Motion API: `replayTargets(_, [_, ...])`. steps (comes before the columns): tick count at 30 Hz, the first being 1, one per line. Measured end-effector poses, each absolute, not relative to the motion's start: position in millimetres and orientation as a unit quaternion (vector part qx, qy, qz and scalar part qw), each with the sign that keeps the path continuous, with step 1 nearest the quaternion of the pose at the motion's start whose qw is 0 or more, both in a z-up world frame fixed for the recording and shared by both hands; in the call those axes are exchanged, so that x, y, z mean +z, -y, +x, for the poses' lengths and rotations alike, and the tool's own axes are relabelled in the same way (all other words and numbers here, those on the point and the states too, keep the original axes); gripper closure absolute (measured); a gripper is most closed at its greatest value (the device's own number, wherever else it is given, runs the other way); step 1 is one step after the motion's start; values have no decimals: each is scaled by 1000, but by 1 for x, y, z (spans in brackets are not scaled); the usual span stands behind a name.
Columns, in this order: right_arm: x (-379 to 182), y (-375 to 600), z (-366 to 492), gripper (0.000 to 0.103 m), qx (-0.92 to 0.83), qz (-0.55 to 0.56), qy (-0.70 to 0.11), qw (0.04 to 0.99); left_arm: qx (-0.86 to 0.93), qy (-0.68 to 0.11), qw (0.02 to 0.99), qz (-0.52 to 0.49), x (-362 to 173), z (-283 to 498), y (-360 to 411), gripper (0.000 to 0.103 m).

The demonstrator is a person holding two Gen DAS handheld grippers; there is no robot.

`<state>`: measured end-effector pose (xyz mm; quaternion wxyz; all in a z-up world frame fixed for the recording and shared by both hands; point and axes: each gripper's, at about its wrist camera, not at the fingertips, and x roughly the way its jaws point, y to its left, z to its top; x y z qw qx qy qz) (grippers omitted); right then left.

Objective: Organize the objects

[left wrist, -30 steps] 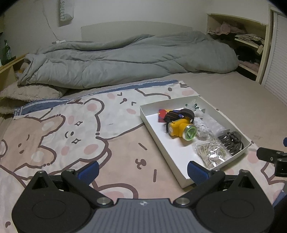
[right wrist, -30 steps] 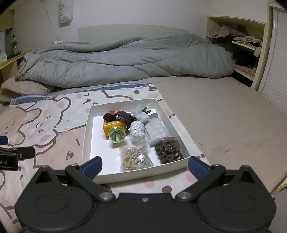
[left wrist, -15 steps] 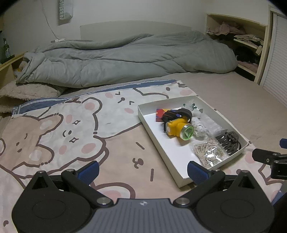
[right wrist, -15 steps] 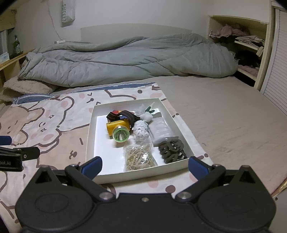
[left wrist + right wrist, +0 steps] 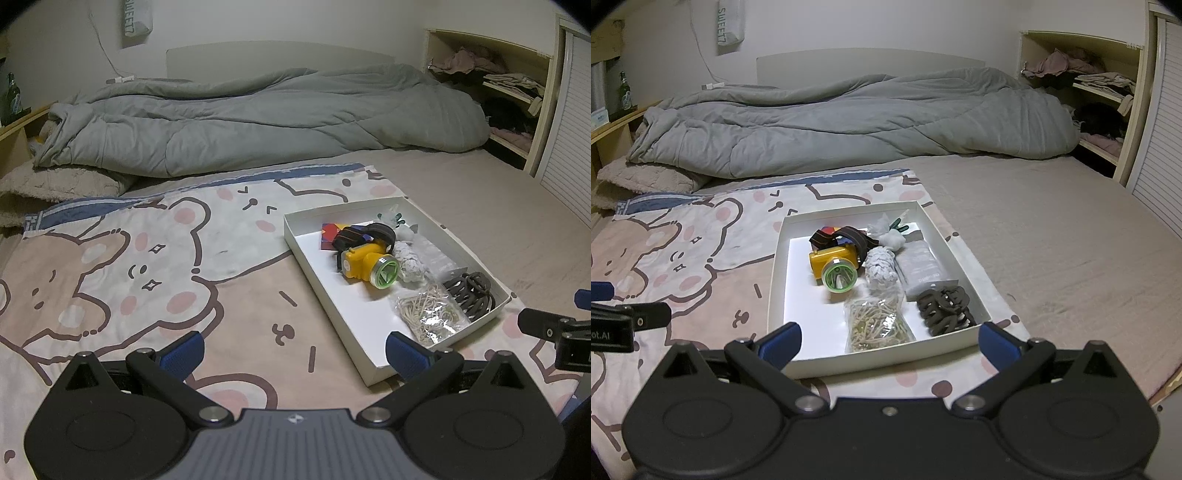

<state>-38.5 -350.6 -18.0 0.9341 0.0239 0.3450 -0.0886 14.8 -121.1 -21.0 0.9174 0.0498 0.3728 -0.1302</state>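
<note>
On bed: white tray (image 5: 777, 258), yellow headlamp (image 5: 834, 264) inside.

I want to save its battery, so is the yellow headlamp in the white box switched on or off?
Cannot tell for certain. The yellow headlamp lies on its side in the shallow white cardboard box, and its green-ringed lens shows no obvious beam.

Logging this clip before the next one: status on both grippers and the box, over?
Left gripper open, empty. Right gripper open, empty, at near edge of white box. Yellow headlamp, bagged rubber bands, dark hair clips inside. Nothing blocking.
</note>
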Motion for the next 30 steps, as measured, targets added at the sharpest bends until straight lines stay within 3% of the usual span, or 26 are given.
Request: replayTargets(30, [-20,349,-38,0,-87,22,-347,934,-129,-376,916,51,-23,14,117,0])
